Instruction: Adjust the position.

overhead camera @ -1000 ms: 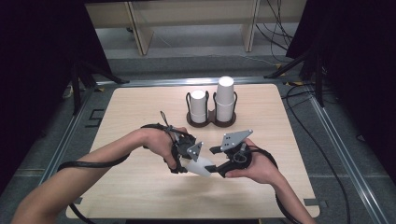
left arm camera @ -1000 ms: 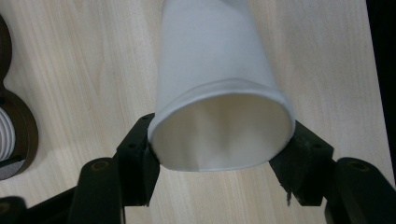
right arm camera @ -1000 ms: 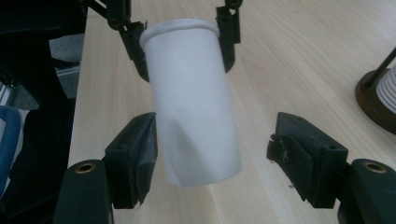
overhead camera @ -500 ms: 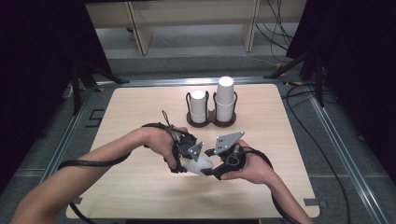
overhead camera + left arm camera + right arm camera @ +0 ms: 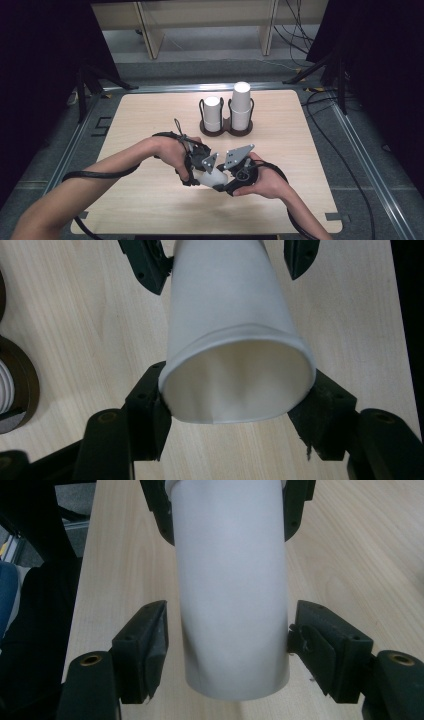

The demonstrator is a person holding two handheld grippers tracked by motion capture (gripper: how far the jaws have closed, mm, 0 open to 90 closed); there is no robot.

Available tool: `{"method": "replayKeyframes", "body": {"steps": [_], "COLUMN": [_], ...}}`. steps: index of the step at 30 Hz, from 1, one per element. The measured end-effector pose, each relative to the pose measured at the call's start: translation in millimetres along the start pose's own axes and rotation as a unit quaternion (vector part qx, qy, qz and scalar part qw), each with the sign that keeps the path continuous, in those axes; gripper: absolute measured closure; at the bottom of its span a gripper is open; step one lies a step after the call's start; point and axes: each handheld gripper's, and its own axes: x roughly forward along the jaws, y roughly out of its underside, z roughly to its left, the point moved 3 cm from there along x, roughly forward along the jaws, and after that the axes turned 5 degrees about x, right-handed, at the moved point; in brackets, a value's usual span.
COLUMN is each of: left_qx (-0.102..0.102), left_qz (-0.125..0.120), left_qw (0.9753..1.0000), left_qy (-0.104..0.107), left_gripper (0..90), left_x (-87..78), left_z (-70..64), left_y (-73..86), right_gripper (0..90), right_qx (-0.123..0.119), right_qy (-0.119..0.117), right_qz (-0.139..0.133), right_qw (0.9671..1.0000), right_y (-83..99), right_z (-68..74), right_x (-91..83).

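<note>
A white paper cup lies on its side in the air just above the front middle of the table. My left gripper is shut on its open rim, which is squeezed slightly oval between the pads. My right gripper comes from the other side and stands open, its jaws straddling the cup's closed bottom end. There the right pad is at the cup wall and the left pad stands a small gap off it.
A dark two-slot cup holder stands at the back middle of the table, with a short white cup in its left slot and a taller stack in its right. The holder's edge appears at the left of the left gripper view.
My right gripper has moved left toward the cup and its jaws now straddle the cup's bottom end. The left gripper has stayed put, holding the cup.
</note>
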Motion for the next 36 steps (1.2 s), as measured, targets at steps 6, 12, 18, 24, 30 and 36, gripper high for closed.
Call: {"method": "replayKeyframes", "body": {"steps": [6,12,18,24,30,36], "left_qx": [-0.009,-0.01,-0.02,-0.014,0.0,-0.009], "left_qz": [-0.01,-0.013,-0.026,-0.03,-0.02,-0.056], "left_qw": [0.9999,0.9999,0.9995,0.9994,0.9998,0.9984], "left_qy": [0.0,0.001,0.003,0.005,0.008,-0.001], "left_gripper": [37.7,37.6,37.7,37.7,37.5,33.8], "left_x": [1.0,0.4,2.2,0.9,0.9,1.5], "left_z": [-1.4,-1.5,-3.7,-3.5,-3.8,-8.3], "left_y": [-0.9,-0.9,-3.2,-4.9,-4.3,-3.1], "right_gripper": [31.3,31.6,31.9,35.0,36.7,37.0], "right_qx": [-0.003,0.002,0.004,0.003,-0.001,-0.016], "right_qy": [-0.002,-0.008,-0.008,-0.007,-0.014,-0.009], "right_qz": [0.006,0.004,0.004,0.003,0.002,-0.01], "right_qw": [1.0,1.0,1.0,1.0,0.9999,0.9998], "right_y": [1.3,2.7,3.9,5.7,7.5,10.1], "right_z": [0.5,1.1,1.4,1.1,2.1,3.3], "right_x": [6.4,10.2,12.9,16.3,18.8,17.9]}}
